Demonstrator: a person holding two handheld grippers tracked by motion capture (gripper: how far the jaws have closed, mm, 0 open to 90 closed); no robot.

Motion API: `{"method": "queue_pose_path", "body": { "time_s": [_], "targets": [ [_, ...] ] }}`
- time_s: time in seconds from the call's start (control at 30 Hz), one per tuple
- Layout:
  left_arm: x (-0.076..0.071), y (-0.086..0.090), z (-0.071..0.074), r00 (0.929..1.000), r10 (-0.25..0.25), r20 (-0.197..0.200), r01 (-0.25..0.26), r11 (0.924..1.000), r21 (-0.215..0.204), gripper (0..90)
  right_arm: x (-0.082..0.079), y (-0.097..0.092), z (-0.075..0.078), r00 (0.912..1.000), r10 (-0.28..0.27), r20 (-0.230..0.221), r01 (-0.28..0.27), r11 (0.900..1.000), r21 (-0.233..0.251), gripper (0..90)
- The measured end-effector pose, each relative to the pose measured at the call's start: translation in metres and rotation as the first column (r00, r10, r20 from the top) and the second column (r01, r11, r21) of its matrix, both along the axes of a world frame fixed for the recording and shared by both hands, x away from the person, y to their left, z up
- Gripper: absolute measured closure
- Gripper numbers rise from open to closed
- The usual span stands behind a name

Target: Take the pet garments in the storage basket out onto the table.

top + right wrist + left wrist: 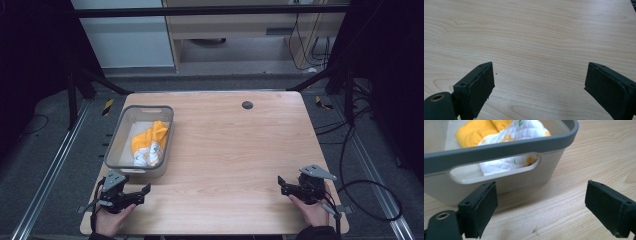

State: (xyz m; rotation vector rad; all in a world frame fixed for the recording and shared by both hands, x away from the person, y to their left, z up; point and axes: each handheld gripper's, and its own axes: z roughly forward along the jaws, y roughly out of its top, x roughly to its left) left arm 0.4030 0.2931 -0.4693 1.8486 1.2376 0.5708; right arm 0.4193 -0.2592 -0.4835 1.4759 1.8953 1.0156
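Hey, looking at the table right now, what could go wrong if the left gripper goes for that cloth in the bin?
The left gripper sits low in front of the grey bin, jaws open; driving straight in would likely hit its wall or handle slot and shove it.

The yellow and white cloth lies bunched, so a pinch may catch one fold and drag the rest over the rim.

The right gripper is open, far across the table, too far to steady the bin.

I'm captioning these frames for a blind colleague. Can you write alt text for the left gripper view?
A grey plastic bin with a handle slot stands close ahead on a light wooden table, holding a crumpled yellow and white quilted cloth. The left gripper is open, its two black fingers wide apart above bare wood.
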Motion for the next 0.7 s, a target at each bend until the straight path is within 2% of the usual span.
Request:
{"method": "queue_pose_path", "body": {
  "time_s": [0.23, 0.47, 0.6, 0.7],
  "targets": [
    [-0.003, 0.001, 0.005, 0.9996, 0.011, 0.026, -0.010, 0.9996, -0.026, 12.3, 0.000, -0.011, 0.000, 0.9994, -0.030, 0.016, 0.030, 0.9995, 0.007, 9.3],
    [-0.006, 0.001, 0.011, 0.9985, 0.018, 0.052, -0.015, 0.9988, -0.047, 13.4, 0.000, -0.007, 0.000, 0.9998, -0.013, 0.018, 0.013, 0.9999, 0.000, 8.9],
    [-0.006, 0.000, 0.012, 0.9980, 0.019, 0.061, -0.017, 0.9993, -0.034, 13.7, -0.001, -0.006, 0.000, 0.9998, -0.005, 0.018, 0.005, 1.0000, -0.004, 8.8],
    [-0.007, 0.000, 0.014, 0.9974, 0.020, 0.069, -0.018, 0.9990, -0.040, 13.7, -0.001, -0.005, 0.000, 0.9998, -0.001, 0.021, 0.001, 1.0000, -0.007, 8.8]
  ]
}}
